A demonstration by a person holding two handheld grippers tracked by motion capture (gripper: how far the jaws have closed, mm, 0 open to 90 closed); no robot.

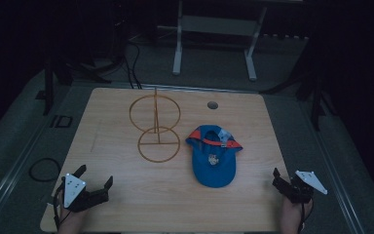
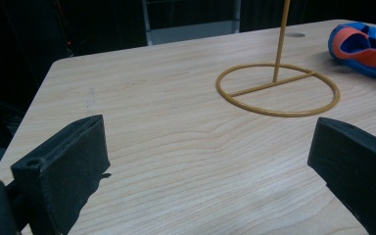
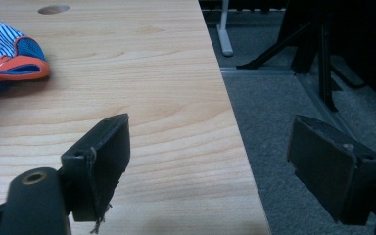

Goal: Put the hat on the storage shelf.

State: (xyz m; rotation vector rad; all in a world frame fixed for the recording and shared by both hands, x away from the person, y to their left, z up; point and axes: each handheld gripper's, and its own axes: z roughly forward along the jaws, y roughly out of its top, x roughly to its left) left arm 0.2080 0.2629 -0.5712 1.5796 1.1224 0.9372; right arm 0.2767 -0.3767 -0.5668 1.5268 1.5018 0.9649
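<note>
Blue cap (image 1: 213,157) beside wire stand (image 1: 157,127) mid-table. Left gripper (image 1: 95,179) released, empty; right gripper (image 1: 283,181) released at table (image 1: 126,195) edge.

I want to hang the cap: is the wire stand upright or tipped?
Upright: the wire stand rests its ring base flat on the table, pole rising straight.

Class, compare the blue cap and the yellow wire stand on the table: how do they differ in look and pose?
The blue cap is soft fabric with orange trim, while the wire stand is thin, bare yellow wire. The cap lies low and flat on the table; the stand rises upright on a post, from a ring base to a second ring above. Both rest on the table, side by side, untouched by either claw.
</note>
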